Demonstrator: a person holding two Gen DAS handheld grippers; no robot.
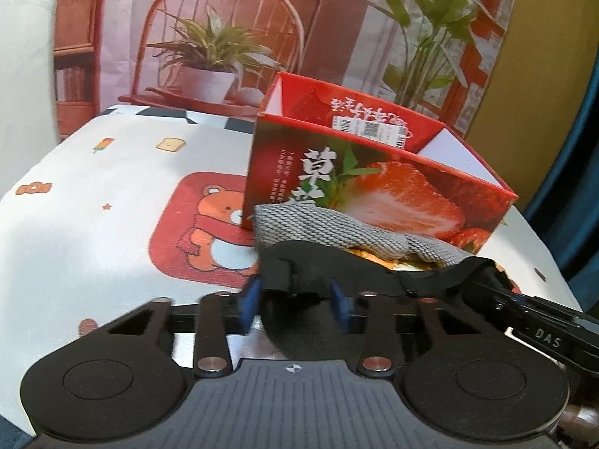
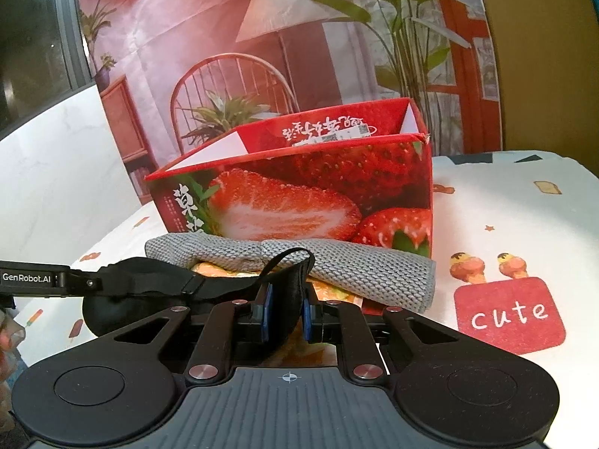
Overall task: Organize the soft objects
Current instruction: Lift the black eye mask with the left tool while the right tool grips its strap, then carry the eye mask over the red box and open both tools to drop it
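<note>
A black eye mask (image 1: 299, 262) (image 2: 224, 285) hangs stretched between my two grippers, just in front of a folded grey knitted cloth (image 1: 318, 224) (image 2: 355, 265). My left gripper (image 1: 295, 301) (image 2: 93, 282) has its blue pads against one end of the mask. My right gripper (image 2: 287, 312) (image 1: 498, 280) pinches the other end tightly, with a strap loop sticking up above the pads. The grey cloth lies over an orange packet (image 2: 217, 271) (image 1: 374, 256), against an open red strawberry box (image 1: 393, 187) (image 2: 299, 202).
A white tablecloth (image 1: 112, 187) (image 2: 516, 224) with cartoon prints covers the table. Behind the box hangs a printed backdrop (image 1: 224, 37) of a chair and plants. A person's fingers (image 2: 7, 336) show at the left edge of the right wrist view.
</note>
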